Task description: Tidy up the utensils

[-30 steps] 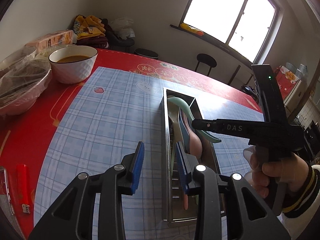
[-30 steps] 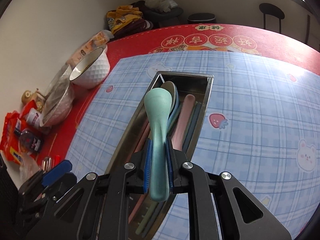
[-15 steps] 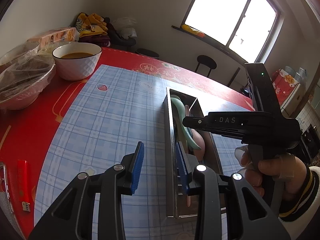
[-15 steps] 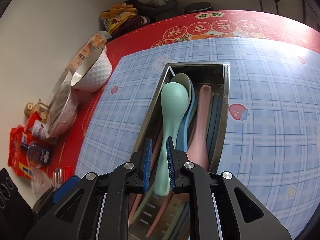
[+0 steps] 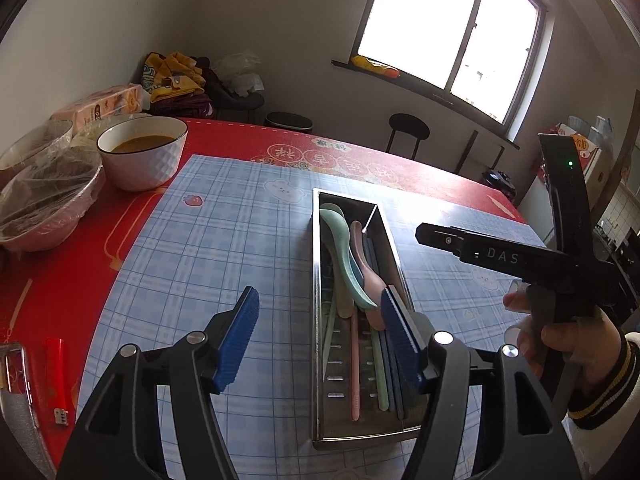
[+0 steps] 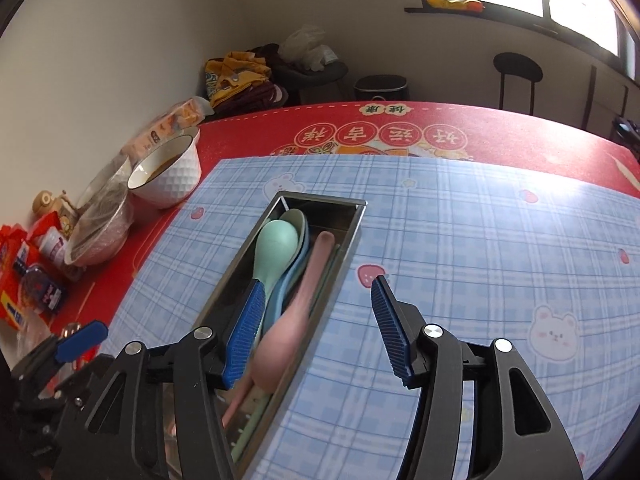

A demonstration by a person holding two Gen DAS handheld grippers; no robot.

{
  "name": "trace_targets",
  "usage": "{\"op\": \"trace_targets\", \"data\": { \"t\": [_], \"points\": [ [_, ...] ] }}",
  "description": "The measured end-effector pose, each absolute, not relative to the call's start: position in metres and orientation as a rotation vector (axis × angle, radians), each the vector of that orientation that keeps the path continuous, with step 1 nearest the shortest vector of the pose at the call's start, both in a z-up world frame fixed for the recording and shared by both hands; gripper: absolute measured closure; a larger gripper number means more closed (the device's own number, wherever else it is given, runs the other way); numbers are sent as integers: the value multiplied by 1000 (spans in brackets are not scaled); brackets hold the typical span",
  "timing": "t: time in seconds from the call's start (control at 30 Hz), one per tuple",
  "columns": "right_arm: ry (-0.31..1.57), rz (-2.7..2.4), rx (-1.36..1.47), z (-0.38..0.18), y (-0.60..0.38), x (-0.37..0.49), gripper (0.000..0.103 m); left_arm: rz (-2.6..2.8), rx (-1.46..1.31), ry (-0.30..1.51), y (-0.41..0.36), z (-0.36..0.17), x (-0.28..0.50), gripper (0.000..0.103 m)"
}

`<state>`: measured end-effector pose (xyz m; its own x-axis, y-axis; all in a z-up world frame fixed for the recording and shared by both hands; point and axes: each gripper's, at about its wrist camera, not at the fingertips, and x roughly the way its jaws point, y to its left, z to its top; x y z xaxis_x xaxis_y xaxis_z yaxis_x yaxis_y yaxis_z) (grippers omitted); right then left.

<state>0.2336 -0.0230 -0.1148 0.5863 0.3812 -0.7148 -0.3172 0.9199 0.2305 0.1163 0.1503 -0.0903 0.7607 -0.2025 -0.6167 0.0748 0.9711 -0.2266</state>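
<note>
Both claws gape; green spoon [image 6: 273,254] lies in tray [image 6: 341,252].

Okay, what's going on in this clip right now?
A person with a handheld gripper in each hand is sorting utensils into a long metal tray on a blue checked mat. The mint-green spoon lies in the tray with the pink spoon and other utensils. The right gripper hangs above the tray, jaws wide open and holding nothing. The left gripper is also open and empty, near the tray's closer end.
</note>
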Motion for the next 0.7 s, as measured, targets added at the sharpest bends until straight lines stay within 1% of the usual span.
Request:
{"op": "trace_targets", "data": {
  "t": [0.03, 0.07, 0.13, 0.2, 0.23, 0.3, 0.7],
  "points": [
    [838, 407, 78, -113, -29, 230, 39, -150, -181, 683, 147, -88, 116, 30],
    [823, 411, 77, -110, -35, 227, 37, -147, -169, 674, 143, -85, 114, 27],
    [798, 416, 72, -106, -45, 220, 31, -139, -143, 652, 136, -80, 112, 14],
    [770, 427, 67, -100, -54, 211, 26, -117, -117, 628, 129, -75, 109, 9],
    [753, 432, 66, -97, -59, 206, 20, -103, -107, 618, 126, -72, 108, 6],
    [716, 431, 59, -89, -69, 197, 18, -89, -94, 599, 120, -67, 106, 6],
    [520, 382, 65, -46, -120, 143, 17, -73, -13, 481, 85, -33, 87, 6]
  ]
}}
